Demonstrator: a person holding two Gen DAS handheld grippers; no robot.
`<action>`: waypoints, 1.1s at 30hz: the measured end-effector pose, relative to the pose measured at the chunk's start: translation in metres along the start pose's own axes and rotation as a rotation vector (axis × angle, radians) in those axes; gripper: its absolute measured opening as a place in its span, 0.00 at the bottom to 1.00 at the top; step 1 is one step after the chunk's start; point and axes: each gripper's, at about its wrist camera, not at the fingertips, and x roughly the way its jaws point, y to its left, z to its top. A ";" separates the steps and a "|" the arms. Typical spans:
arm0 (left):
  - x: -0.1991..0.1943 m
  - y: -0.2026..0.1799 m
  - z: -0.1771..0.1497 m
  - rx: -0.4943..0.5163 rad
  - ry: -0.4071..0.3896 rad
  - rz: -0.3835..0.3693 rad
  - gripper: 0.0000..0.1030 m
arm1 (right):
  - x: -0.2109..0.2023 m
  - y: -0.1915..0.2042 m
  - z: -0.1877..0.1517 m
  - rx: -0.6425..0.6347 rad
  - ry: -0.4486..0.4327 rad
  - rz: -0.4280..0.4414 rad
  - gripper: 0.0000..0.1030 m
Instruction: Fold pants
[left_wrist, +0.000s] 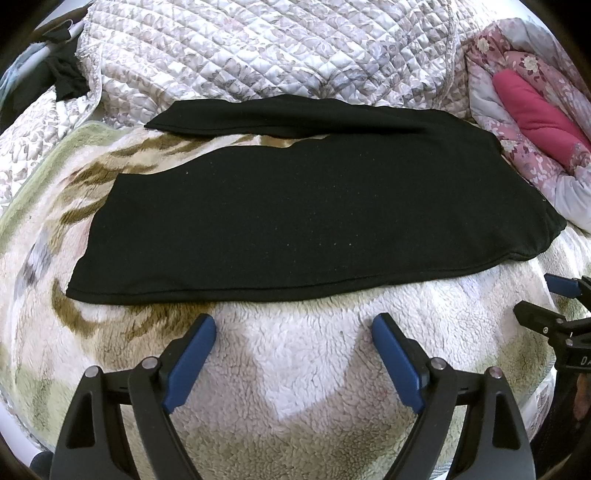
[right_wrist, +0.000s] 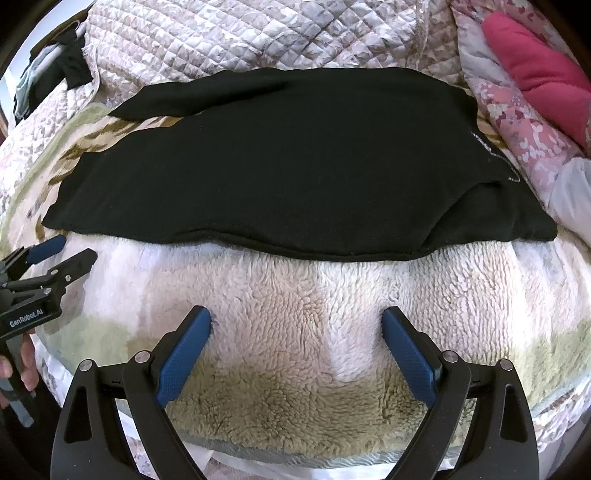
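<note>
- Left wrist view: black pants lie spread flat on a fluffy cream blanket, legs stretching left, waist to the right.
- Left gripper hovers just short of the near hem, jaws wide apart, holding nothing.
- Right gripper likewise sits near the hem, jaws apart and empty; in the left view it is cut off at the frame edge.
- Quilted bedspread lies behind the pants.
- Pink floral bedding is partly cropped at right.
- Small white print by the waistband is too blurred to read.
</note>
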 end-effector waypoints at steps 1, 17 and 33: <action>0.000 0.000 0.000 -0.001 0.000 -0.002 0.86 | -0.001 -0.001 -0.001 0.004 -0.004 0.003 0.90; -0.022 0.029 -0.001 -0.112 -0.067 -0.053 0.79 | -0.025 -0.048 0.002 0.157 -0.095 0.018 0.71; -0.012 0.116 -0.012 -0.452 -0.066 -0.156 0.75 | -0.035 -0.114 0.009 0.405 -0.173 0.010 0.61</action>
